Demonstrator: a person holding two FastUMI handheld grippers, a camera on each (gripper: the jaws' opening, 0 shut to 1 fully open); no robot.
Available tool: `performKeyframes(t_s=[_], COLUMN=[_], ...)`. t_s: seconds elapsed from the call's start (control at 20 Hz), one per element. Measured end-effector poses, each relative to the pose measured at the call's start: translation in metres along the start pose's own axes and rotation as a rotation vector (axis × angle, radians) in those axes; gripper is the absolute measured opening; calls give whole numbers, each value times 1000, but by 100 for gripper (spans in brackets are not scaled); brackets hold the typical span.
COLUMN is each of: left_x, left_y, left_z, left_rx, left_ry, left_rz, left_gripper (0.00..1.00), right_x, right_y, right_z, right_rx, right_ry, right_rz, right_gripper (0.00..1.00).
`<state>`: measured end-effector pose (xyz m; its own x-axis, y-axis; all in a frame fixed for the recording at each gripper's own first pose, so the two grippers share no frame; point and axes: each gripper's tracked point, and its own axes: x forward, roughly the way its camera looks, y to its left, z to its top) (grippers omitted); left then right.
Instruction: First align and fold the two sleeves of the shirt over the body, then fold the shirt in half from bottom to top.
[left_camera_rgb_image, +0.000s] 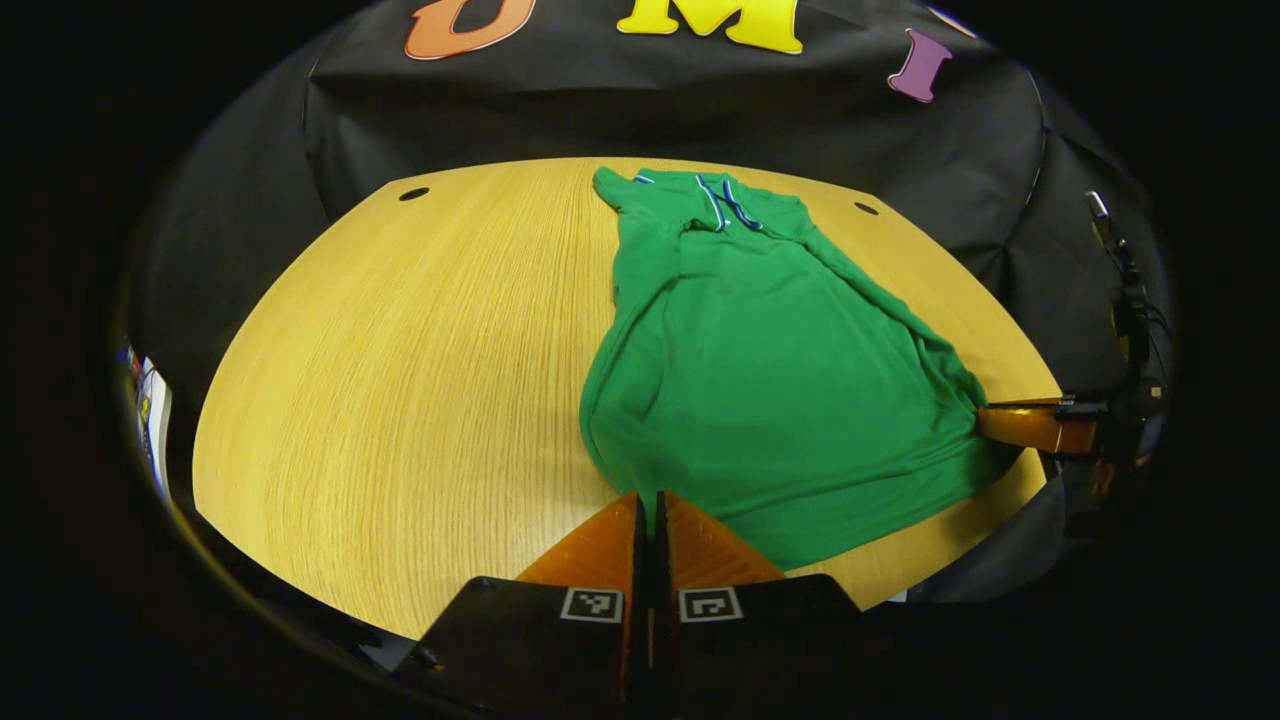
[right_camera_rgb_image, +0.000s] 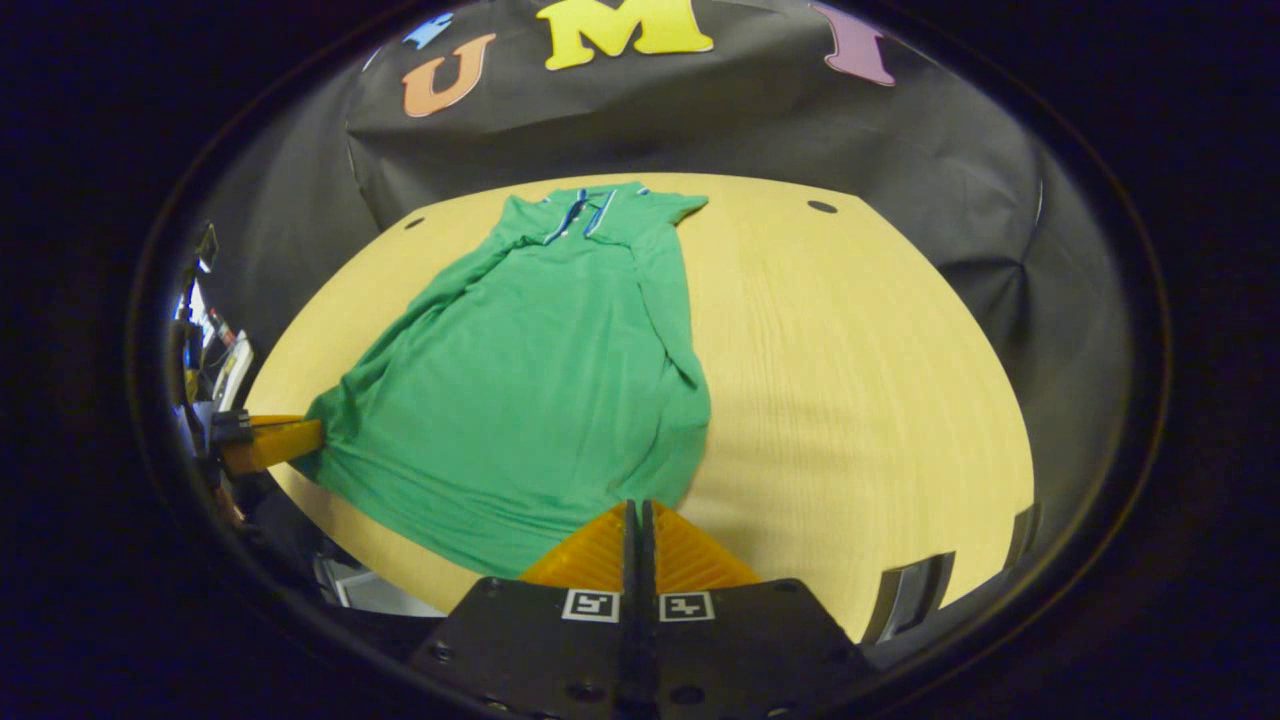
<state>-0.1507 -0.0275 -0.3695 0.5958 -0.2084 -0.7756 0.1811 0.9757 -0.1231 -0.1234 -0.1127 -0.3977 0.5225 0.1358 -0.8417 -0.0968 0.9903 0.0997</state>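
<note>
A green shirt (left_camera_rgb_image: 760, 370) lies lengthwise on the wooden table (left_camera_rgb_image: 400, 380), its striped collar (left_camera_rgb_image: 725, 205) at the far end and both sleeves folded in over the body. In the left gripper view my left gripper (left_camera_rgb_image: 648, 500) is shut on the near hem corner, and the cloth bunches toward its tips. The right gripper (left_camera_rgb_image: 985, 420) pinches the other hem corner at the table's right edge. In the right gripper view the shirt (right_camera_rgb_image: 530, 370) runs away from my right gripper (right_camera_rgb_image: 636, 508), shut on the hem. The left gripper (right_camera_rgb_image: 310, 437) grips the far-left corner.
The table has small dark holes near its far corners (left_camera_rgb_image: 413, 194) (right_camera_rgb_image: 822, 207). Black cloth walls close in behind and at the sides. Cables and a stand (left_camera_rgb_image: 1125, 290) rise past the table's right edge. Bare wood (right_camera_rgb_image: 860, 380) stretches to the right of the shirt.
</note>
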Motion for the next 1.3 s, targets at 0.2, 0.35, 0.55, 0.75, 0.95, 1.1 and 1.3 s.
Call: performKeyframes(t_s=[0.2, 0.35, 0.55, 0.75, 0.95, 1.1, 1.3], left_x=[-12, -14, -12, -2, 15, 31, 55], left_y=[0, 1, 7, 7, 13, 17, 28], left_z=[37, 78, 140, 198, 250, 284, 326], left_rx=[-3, 4, 5, 21, 62, 32, 22], left_ry=[-58, -115, -200, -272, -336, -356, -378], left_rz=[-21, -24, -18, -27, -19, -27, 0], left_gripper=[7, 8, 7, 7, 7, 7, 8], right_x=[-15, -24, -28, -24, -10, 5, 28], right_y=[3, 6, 8, 11, 12, 9, 6], right_z=[43, 84, 146, 213, 262, 294, 340], right_rx=[26, 29, 40, -10, -35, -29, -26], right_ry=[-70, -136, -222, -316, -353, -363, -379], right_rz=[12, 24, 40, 35, 42, 53, 70], right_gripper=[0, 1, 0, 0, 0, 0, 0])
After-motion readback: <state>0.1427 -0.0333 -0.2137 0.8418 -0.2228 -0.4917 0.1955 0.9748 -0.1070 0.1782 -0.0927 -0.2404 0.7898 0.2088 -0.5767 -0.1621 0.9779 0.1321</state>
